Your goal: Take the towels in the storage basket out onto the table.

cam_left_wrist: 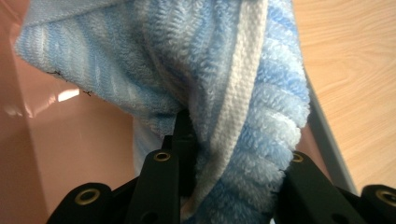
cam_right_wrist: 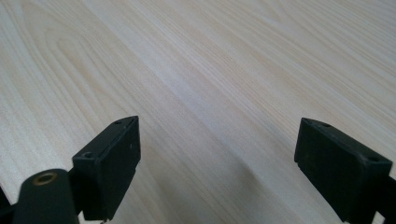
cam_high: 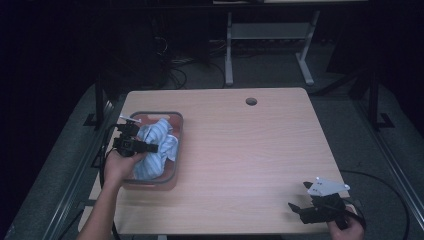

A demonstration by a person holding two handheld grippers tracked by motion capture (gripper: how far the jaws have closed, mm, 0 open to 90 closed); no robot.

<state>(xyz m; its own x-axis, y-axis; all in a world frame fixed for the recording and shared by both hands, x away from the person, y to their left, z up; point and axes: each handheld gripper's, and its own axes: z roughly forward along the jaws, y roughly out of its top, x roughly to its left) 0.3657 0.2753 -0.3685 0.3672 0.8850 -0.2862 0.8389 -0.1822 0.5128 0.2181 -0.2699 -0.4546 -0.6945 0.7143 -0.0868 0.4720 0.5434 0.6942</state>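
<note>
We note the left gripper (cam_high: 142, 147) at the near-left side of the pink bin (cam_high: 176, 145), its fingers (cam_left_wrist: 184, 135) closed on a fold of the blue-and-white striped towel (cam_high: 156, 150); in the left gripper view the terry cloth bunches between and over the black fingers, a white woven band running down past them. The towel sits crumpled inside the bin, which stands on the left part of the desk (cam_high: 250, 160), and the pinched fold rises toward the gripper while the bulk lies beyond it and to its right, toward the bin's far wall. No clear long axis can be read from the heap — it is a bunch, not a strip. The right gripper (cam_high: 304, 209) rests low at the near-right edge of the desk, well apart from the bin, its fingers (cam_right_wrist: 112, 163) spread wide over bare wood with nothing between them. We judge the left hand the only one placed to act on the towel — a lift up and out over the bin's rim toward the open desk at its right looks the likely next move, with cloth snagging on the rim the main risk.
</note>
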